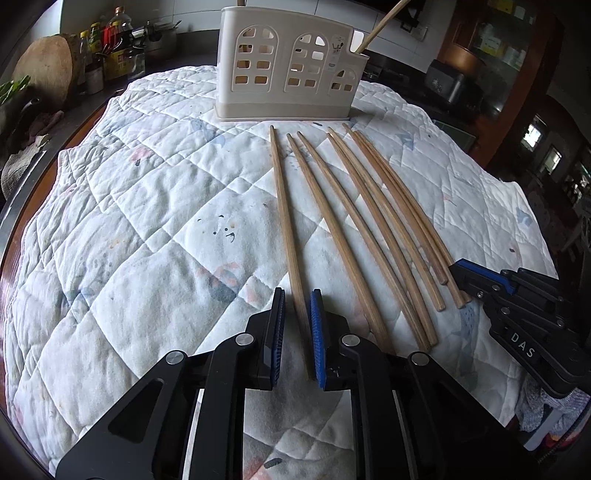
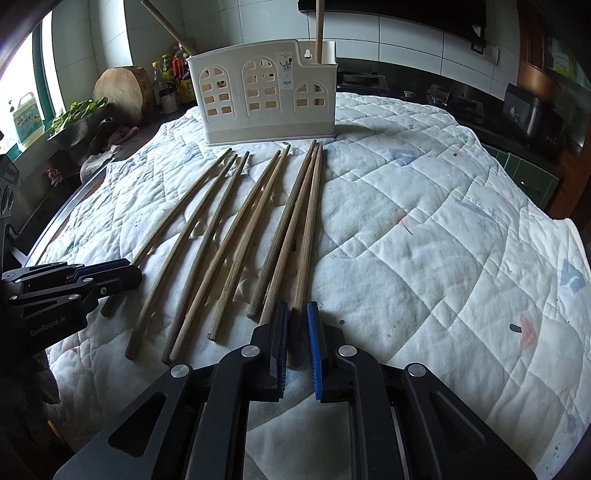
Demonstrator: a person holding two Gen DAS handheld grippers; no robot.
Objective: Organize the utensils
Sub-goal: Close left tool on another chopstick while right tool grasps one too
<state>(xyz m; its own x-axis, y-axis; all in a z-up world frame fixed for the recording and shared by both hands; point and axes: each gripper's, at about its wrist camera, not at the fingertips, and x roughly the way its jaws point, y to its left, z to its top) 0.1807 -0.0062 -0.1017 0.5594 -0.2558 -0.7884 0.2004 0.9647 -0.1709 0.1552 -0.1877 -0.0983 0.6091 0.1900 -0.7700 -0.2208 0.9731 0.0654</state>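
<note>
1. a white quilted cloth (image 1: 147, 206) is spread over the counter; on it, at the far side, a cream plastic utensil holder (image 1: 291, 66) with arched window cut-outs is stood upright; two wooden sticks are seen rising from its top, one upright stick (image 2: 319, 29) at its right-hand end in the right wrist view and one leaning stick (image 2: 166, 26) behind its left end.
2. a row of loose wooden chopsticks (image 1: 354, 221) is laid on the cloth in front of the holder, tips pointed towards it, fanned slightly apart at the near ends; some are paired closely or touching, others lie apart.
3. the left gripper (image 1: 298, 295) is set low over the near end of the leftmost chopstick (image 1: 288, 229); its fingers (image 1: 317, 325) are parted by a narrow gap with the chopstick lying between them; the blue pad on the right appears to be against the wood, the other is seen just clear, so no firm grip can be confirmed.
4. the right gripper (image 2: 297, 308) is placed at the near end of the rightmost chopstick (image 2: 308, 236), which runs between its fingers (image 2: 313, 332); the fingers are parted narrowly and a sliver of space shows on each side of the stick; whether it is touched cannot be told.
5. each gripper is seen in the other's view, at the opposite ends of the row.
</note>
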